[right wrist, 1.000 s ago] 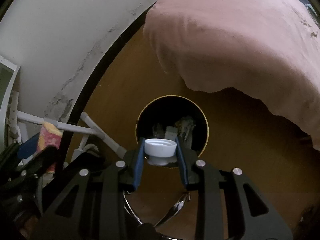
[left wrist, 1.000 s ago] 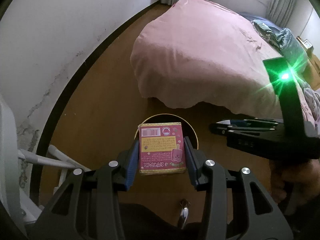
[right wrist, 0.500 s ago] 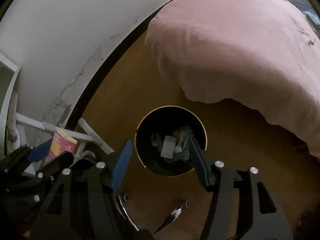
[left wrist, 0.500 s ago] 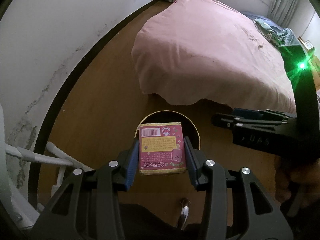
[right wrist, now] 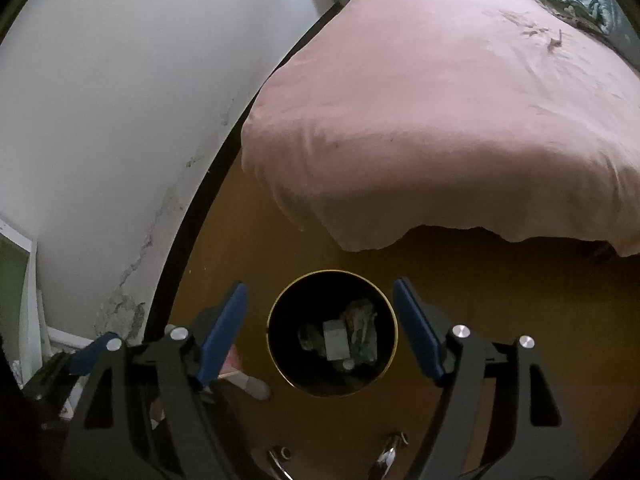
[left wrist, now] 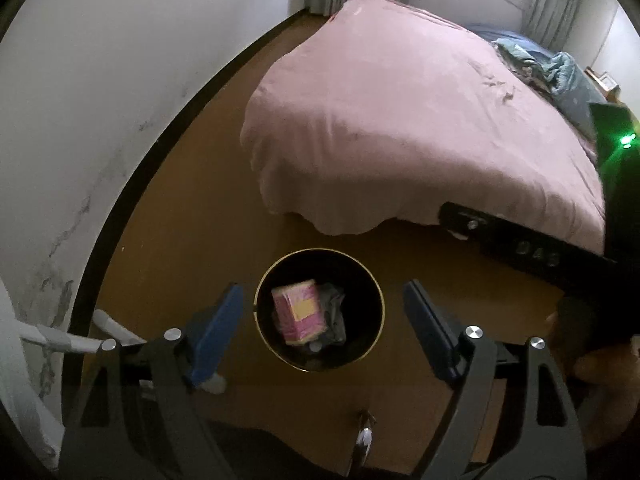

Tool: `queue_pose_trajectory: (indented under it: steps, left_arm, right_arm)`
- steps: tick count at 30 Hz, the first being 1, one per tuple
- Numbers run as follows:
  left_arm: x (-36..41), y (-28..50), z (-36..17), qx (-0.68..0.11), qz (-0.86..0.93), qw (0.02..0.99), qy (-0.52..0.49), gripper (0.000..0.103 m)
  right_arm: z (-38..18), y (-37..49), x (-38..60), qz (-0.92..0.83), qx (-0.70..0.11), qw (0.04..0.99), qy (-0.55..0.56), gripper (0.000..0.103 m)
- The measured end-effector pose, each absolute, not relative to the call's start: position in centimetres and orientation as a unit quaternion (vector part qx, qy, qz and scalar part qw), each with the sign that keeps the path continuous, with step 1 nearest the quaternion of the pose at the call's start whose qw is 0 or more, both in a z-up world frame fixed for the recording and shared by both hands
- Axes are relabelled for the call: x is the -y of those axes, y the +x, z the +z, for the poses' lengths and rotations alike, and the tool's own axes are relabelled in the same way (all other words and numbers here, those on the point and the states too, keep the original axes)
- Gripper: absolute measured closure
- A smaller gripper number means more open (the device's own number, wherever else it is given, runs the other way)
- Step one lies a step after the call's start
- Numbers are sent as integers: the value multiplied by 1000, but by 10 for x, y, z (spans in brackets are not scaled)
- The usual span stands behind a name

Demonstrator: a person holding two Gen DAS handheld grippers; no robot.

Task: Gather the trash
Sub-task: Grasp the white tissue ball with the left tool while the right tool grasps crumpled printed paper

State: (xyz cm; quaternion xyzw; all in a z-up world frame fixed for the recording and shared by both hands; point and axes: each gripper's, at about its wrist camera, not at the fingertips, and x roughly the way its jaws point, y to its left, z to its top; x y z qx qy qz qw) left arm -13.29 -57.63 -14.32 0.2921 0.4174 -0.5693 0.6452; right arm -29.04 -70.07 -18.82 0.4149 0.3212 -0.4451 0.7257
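A round black trash bin with a gold rim [left wrist: 377, 292] stands on the wooden floor; it also shows in the right wrist view [right wrist: 276, 308]. A pink and yellow carton [left wrist: 298, 312] lies in it among dark scraps. In the right wrist view I see grey scraps and a small white cap [right wrist: 348, 364] inside the bin. My left gripper [left wrist: 326, 328] is open and empty above the bin. My right gripper [right wrist: 320, 330] is open and empty above the bin. The right gripper's black body [left wrist: 560, 256] shows at the right of the left wrist view.
A bed with a pink cover [left wrist: 400, 120] lies just behind the bin, with a blue blanket [left wrist: 568, 76] at its far end. A white wall with a dark baseboard [left wrist: 120, 200] runs along the left. White tube legs [left wrist: 68, 340] stand at the lower left.
My left gripper has opened and the pink carton has dropped into the bin. My right gripper opened earlier and let its white cap fall in. Both grippers have risen a little.
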Motion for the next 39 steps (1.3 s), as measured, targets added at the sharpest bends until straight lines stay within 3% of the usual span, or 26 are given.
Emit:
queue_pose_trajectory:
  steps: [5, 8, 17, 30, 39]
  left_arm:
    - [553, -126, -111, -391, -536, 689, 291, 11]
    - [526, -120, -82, -381, -534, 707, 266, 11]
    - [357, -38, -2, -352, -448, 796, 206, 7]
    - [28, 108, -16, -418, -136, 895, 82, 7]
    - [-57, 165, -28, -434, -85, 896, 38, 7]
  right_arm:
    - [-178, -284, 690, -452, -317, 739, 387, 29]
    - [-159, -271, 674, -454, -316, 763, 334, 24]
    - [-95, -188, 576, -328, -329, 860, 211, 21]
    - [-21, 101, 334, 70, -404, 911, 49, 20]
    - [-40, 302, 262, 121, -466, 876, 14, 20]
